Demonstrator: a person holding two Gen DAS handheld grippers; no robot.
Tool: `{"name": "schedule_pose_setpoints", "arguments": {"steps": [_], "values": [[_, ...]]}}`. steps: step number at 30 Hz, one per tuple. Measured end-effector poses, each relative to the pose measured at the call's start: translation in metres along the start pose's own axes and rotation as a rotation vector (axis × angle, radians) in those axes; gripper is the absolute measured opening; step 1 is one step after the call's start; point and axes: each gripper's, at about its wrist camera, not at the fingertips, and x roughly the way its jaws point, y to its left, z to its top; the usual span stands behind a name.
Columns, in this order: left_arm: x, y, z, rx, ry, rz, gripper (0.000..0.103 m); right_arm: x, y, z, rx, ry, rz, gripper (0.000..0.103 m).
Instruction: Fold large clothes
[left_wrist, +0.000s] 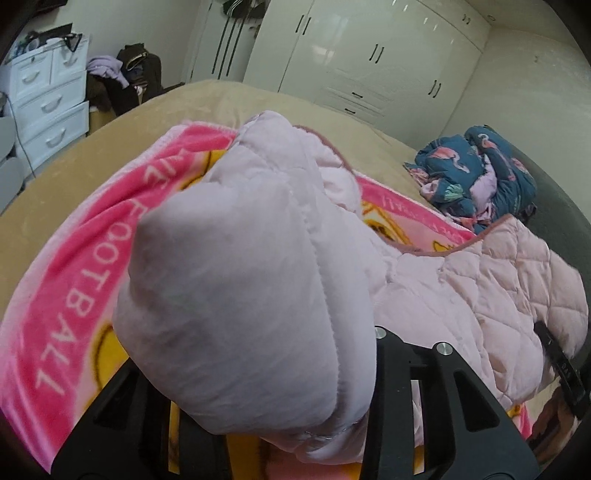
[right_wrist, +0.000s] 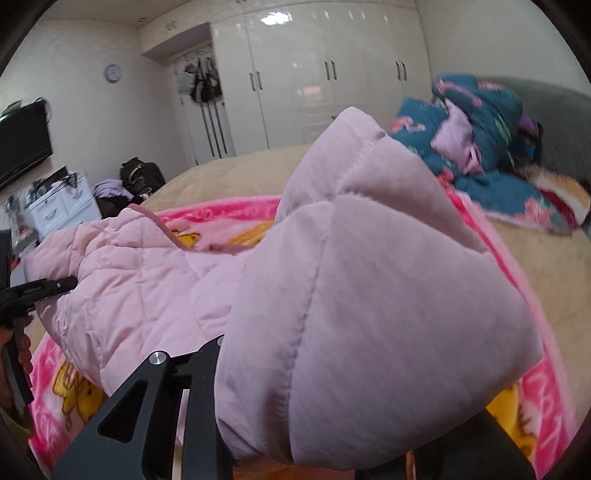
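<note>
The pale pink quilted padded jacket (left_wrist: 480, 280) hangs between the two tools above a bright pink fleece blanket with yellow cartoon figures and white lettering (left_wrist: 74, 266), which is spread over a beige bedspread (left_wrist: 92, 155). The left gripper (left_wrist: 295, 398), black with open-framed fingers, has its jaws drawn close together on a thick bunched fold of the jacket, the padded cloth bulging out over the fingers and hiding their tips. The right gripper (right_wrist: 332, 417) is likewise nearly closed on another puffy part of the same jacket, a stitched seam running down the bulge in front of its camera; its left finger (right_wrist: 155, 398) shows clearly, the other is mostly covered by cloth. In the right wrist view the left tool appears at the far left edge with a hand (right_wrist: 16, 354) behind it, and the quilted body of the jacket stretches from there to the bunch in front (it sags a little in the middle, above the blanket). Farther back on the bed lies a crumpled dark teal garment with pink flamingo print (left_wrist: 484, 173), near a dark grey headboard (right_wrist: 546, 103). Glossy white wardrobe doors with dark handles (left_wrist: 369, 55) line the far wall.
</note>
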Motion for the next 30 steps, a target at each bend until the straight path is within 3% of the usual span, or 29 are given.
{"name": "schedule_pose_setpoints", "arguments": {"steps": [5,18,30], "values": [[-0.027,-0.001,-0.01,0.01,-0.021,-0.011,0.027,-0.032,0.008,0.002,-0.04,-0.031,0.024,0.024],[-0.079,0.002,-0.066,0.033,-0.03,-0.017,0.028,-0.086,-0.002,-0.044,-0.009,-0.01,0.059,0.024],[-0.065,0.026,-0.117,0.023,0.048,0.054,0.031,-0.059,-0.039,-0.11,0.22,0.143,0.028,0.031]]}}
